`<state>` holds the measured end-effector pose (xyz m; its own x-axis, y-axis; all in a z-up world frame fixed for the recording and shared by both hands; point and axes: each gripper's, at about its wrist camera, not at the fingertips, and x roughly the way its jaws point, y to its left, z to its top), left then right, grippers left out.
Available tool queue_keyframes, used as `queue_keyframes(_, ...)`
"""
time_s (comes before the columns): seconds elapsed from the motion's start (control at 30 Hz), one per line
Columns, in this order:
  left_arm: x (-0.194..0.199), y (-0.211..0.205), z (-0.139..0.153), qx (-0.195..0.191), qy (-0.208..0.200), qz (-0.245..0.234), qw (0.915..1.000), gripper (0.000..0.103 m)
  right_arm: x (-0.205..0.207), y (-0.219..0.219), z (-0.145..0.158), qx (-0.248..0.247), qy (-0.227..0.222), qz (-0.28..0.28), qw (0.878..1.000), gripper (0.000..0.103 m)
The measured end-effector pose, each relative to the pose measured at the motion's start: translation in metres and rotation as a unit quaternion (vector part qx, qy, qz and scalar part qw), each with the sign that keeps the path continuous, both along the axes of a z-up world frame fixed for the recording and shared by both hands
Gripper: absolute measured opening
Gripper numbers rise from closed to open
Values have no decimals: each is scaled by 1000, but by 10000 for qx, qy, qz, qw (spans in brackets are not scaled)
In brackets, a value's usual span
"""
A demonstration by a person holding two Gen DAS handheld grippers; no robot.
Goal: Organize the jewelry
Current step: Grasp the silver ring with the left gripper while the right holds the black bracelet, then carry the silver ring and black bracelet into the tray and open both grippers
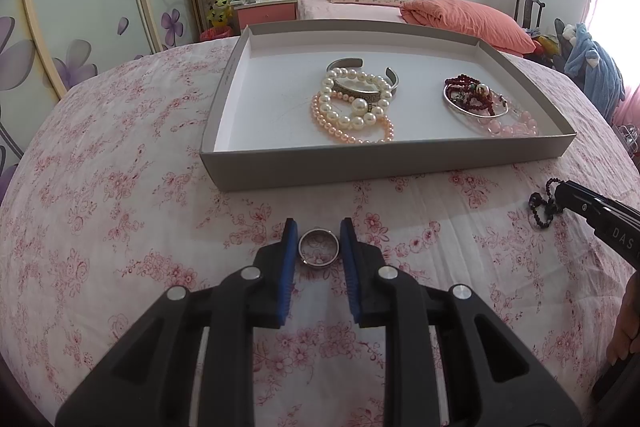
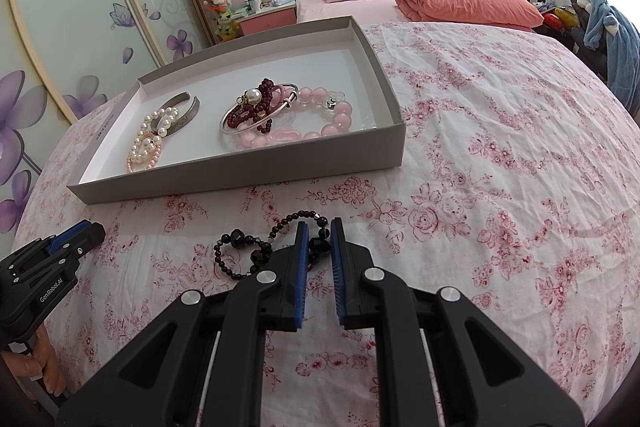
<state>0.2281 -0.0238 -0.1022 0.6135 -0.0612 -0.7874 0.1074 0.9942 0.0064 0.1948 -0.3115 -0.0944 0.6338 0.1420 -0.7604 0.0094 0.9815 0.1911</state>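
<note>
Left gripper (image 1: 319, 237) clamps silver ring (image 1: 319, 247) between blue pads, low over floral bedspread (image 1: 120, 187); ring seen only in left wrist view. Grey tray (image 1: 384, 163) beyond holds pearl bracelets (image 1: 356, 103) and pink beads (image 1: 516, 125). Right gripper (image 2: 320, 233), nearly closed, pinches black bead bracelet (image 2: 240, 251), apparently lifting one end. Gripper casing reads "GenRobot.AI".

Between our left claw (image 1: 319, 239) pads sits a shiny metal ring (image 1: 319, 247); ahead, a matt cardboard tray (image 1: 384, 163) holds glossy pearls (image 1: 356, 107). Our right claw (image 2: 320, 239) grips faceted glossy black beads (image 2: 256, 247) on soft floral cotton sheet (image 2: 500, 187).
</note>
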Motion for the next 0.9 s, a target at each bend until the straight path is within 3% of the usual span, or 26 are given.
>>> queue_keyframes(0.17, 0, 3, 0, -160, -7, -4, 9999, 22, -2, 3, 2, -22, -61, 7, 10000, 12)
queue_keyframes(0.27, -5, 10, 5, -273, -136, 162, 9994, 22, -13, 12, 17, 27, -372, 107, 9992, 12)
queue_keyframes(0.43, -30, 17, 34, -414, -722, 205, 9963, 22, -37, 27, 51, 168, -1091, 336, 9933, 12)
queue_keyframes(0.67, -70, 7, 68, -353, -1559, 88, 9871, 22, -57, 40, 72, 335, -1578, 421, 9860, 12)
queue_keyframes(0.9, -99, -5, 93, -302, -2246, 22, 9740, 22, -80, 43, 92, 196, -2185, 364, 9750, 12)
